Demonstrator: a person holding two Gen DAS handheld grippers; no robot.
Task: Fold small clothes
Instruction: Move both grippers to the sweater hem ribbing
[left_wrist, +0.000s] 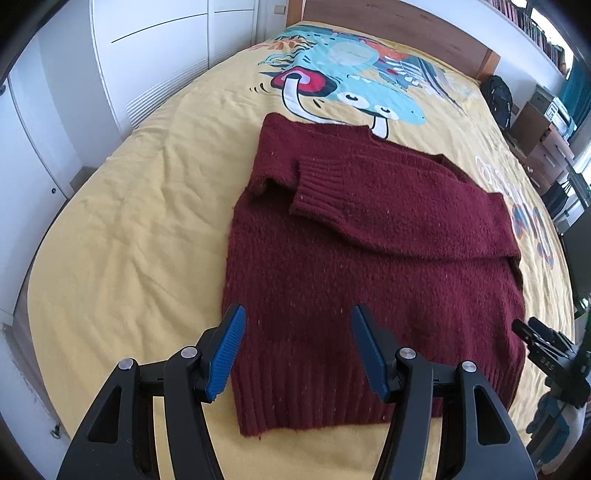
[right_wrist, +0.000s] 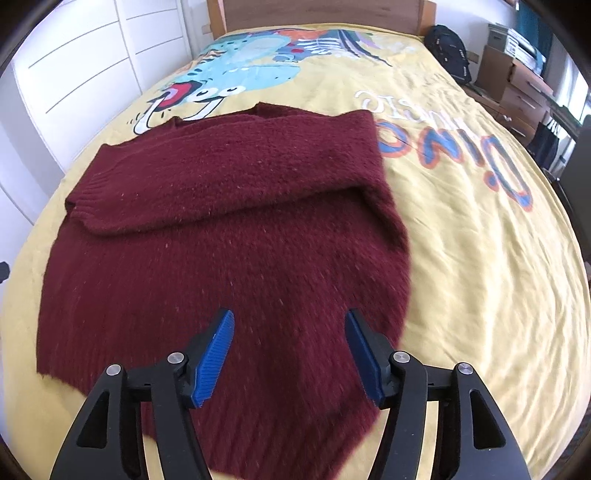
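**Red woolly sweater on the yellow bed**

Dark red and fuzzy, the sweater (left_wrist: 369, 258) lies flat on the yellow bedspread (left_wrist: 129, 221). It sits in the middle of the bed, a little nearer the foot end. Both sleeves are folded in over the chest. One sleeve lies on top, and its ribbed cuff (left_wrist: 325, 184) points to the left side. The other sleeve is mostly tucked under it, so only a small bit shows by the left shoulder. The bottom hem has long ribs.

In the right wrist view, the near right edge of the sweater (right_wrist: 221, 240) looks blurry. The black arms of the claw hide part of the hem there. The cartoon dinosaur picture (left_wrist: 351, 85) on the bedspread is partly covered by the top of the sweater.

The left gripper (left_wrist: 297, 347) hangs over the bottom left corner of the sweater. Its blue pads (left_wrist: 227, 354) are wide apart and hold nothing. The right gripper (right_wrist: 290, 350) hangs over the bottom right part. Its pads are wide apart too, with nothing between them. I cannot tell if either claw touches the wool.

White wardrobe doors (left_wrist: 147, 55) stand to the left of the bed. A black backpack (right_wrist: 448, 51) leans by the wooden headboard (right_wrist: 314, 14).
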